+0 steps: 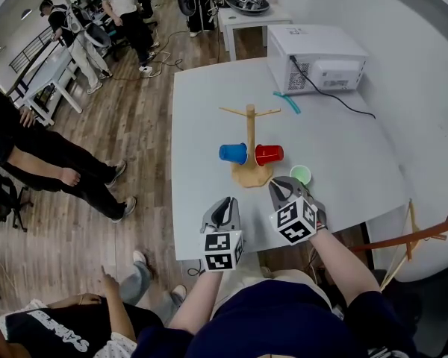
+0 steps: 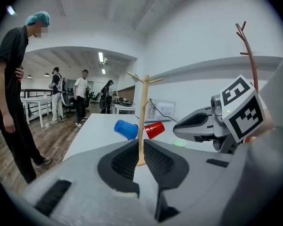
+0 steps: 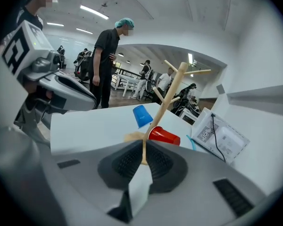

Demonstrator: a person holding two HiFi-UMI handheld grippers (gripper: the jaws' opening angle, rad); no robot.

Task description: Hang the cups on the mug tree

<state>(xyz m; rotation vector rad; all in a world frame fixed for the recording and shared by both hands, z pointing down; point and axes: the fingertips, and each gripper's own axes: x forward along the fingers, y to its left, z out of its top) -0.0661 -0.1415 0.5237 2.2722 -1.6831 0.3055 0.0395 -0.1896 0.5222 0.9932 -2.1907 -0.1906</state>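
The left tool (image 1: 225,202) and right tool (image 1: 282,186) are closed, empty; the green cup (image 1: 301,174) just ahead of the right tool seems light and thin, so pinch its rim gently.

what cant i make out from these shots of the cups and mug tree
Green cup: head view, partly hidden by the right claw.
Base of the mug tree: left gripper view, covered by the left claw.
Pegs holding blue cup and red cup: head view, hidden inside them.

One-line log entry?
blue cup, red cup: on mug tree | green cup: on table | left gripper, right gripper: shut, empty
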